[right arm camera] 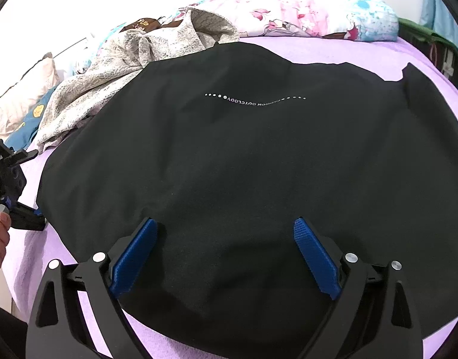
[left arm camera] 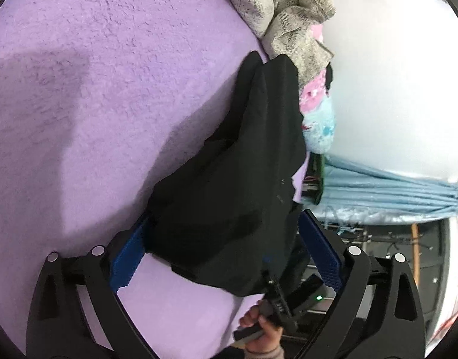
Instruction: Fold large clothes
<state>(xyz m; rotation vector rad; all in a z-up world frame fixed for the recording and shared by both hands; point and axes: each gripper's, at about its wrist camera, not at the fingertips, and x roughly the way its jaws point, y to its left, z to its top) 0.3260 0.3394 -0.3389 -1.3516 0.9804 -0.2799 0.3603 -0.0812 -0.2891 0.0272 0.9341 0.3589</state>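
A large black garment [right arm camera: 229, 155] lies spread on the purple bed cover [right arm camera: 423, 56], with a line of small white lettering [right arm camera: 255, 100] across it. My right gripper [right arm camera: 225, 221] hovers over its near hem, blue pads [right arm camera: 133, 257] wide apart and open, with only flat cloth under them. In the tilted left wrist view, a bunched side edge of the black garment [left arm camera: 243, 164] lies between the widely spread blue pads [left arm camera: 318, 251] of my left gripper [left arm camera: 226, 215]. The cloth covers one pad tip, and the pads do not squeeze it. A hand [left arm camera: 264, 332] holds the right tool below.
A grey patterned cloth [right arm camera: 109, 68] is heaped at the garment's far left corner. A pink and blue floral quilt [right arm camera: 303, 18] runs along the far bed edge by the white wall. Blue curtains [left arm camera: 393, 191] hang beyond the bed. Bare purple cover [left arm camera: 109, 89] stretches beside the garment.
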